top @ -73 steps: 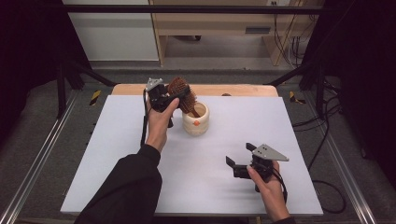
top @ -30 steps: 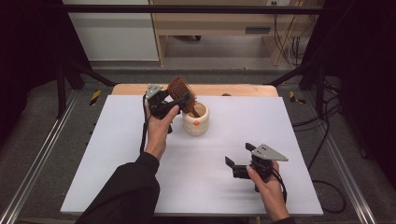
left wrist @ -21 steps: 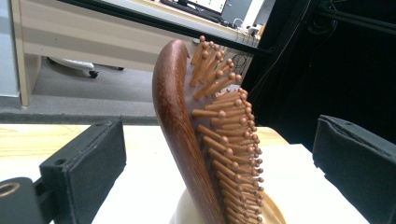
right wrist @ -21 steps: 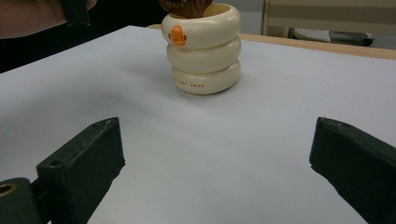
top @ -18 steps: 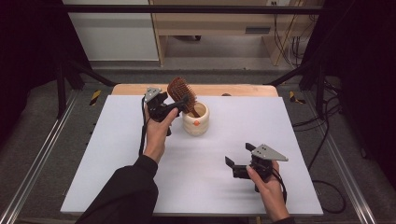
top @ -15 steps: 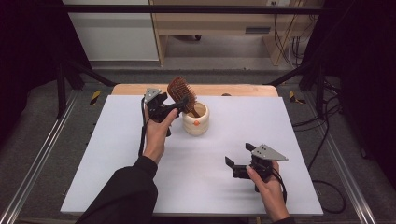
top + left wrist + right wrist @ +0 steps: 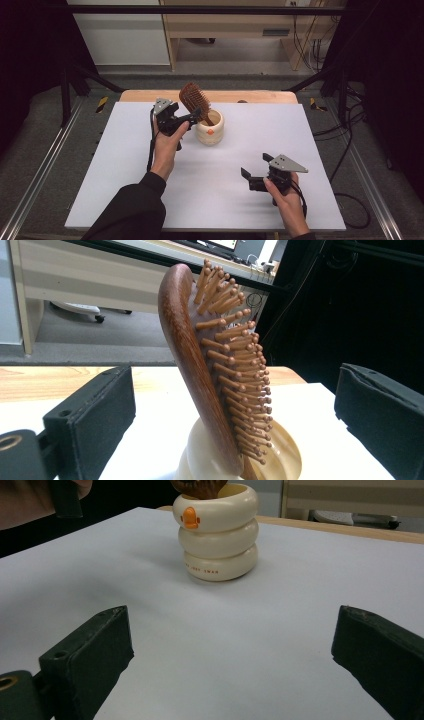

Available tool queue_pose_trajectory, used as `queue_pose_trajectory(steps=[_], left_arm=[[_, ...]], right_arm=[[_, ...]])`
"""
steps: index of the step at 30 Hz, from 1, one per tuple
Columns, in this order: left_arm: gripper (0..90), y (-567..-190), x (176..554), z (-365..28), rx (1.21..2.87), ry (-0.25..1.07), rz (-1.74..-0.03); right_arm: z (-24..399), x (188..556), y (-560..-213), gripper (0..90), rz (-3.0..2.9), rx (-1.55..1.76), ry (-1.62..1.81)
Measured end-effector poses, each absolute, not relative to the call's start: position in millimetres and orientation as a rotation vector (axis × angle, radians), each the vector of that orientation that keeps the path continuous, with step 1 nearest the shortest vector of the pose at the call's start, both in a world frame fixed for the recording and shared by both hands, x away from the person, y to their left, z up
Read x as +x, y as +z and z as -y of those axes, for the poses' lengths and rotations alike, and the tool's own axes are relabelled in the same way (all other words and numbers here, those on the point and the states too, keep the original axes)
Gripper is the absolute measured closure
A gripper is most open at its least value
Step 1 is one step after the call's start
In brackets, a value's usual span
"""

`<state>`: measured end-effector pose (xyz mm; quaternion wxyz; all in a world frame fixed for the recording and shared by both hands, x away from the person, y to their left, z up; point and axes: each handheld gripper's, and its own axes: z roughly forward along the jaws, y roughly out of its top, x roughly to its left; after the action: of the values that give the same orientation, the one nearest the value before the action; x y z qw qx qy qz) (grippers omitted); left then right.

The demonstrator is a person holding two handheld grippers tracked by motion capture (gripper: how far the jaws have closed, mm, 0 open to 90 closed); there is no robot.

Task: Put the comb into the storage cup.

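A brown wooden hairbrush [image 7: 192,100] stands handle-down in a cream ringed cup [image 7: 210,131] with an orange mark, at the far middle of the white table. It leans left, bristles facing right [image 7: 200,370]. My left gripper [image 7: 186,116] is open just left of the cup, and its jaws stand wide on either side of the brush head without touching it [image 7: 235,415]. My right gripper [image 7: 254,167] rests open low at the near right, pointing at the cup [image 7: 220,535] from a distance, with nothing between its jaws [image 7: 232,655].
The white table top [image 7: 125,175] has a wooden strip [image 7: 260,96] along its far edge. Metal rails [image 7: 40,175] run along both sides. A wooden desk [image 7: 240,30] and cables [image 7: 345,130] lie beyond on the floor.
The brush has gone from tilted over the cup to standing in it. The left hand has drawn back slightly toward the person. The right hand has not moved.
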<state>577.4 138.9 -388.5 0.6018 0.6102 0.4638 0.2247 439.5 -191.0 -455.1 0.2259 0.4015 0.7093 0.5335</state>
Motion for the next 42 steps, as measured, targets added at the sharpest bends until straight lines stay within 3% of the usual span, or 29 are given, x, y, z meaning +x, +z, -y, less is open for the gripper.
queue_pose_trajectory(steps=[42], left_arm=[[3.1,-369.4,547.2,-161.2,1.458,0.59,-1.01]], right_arm=[[191.2,439.7,-454.9,3.4,-1.956,1.105,1.467]])
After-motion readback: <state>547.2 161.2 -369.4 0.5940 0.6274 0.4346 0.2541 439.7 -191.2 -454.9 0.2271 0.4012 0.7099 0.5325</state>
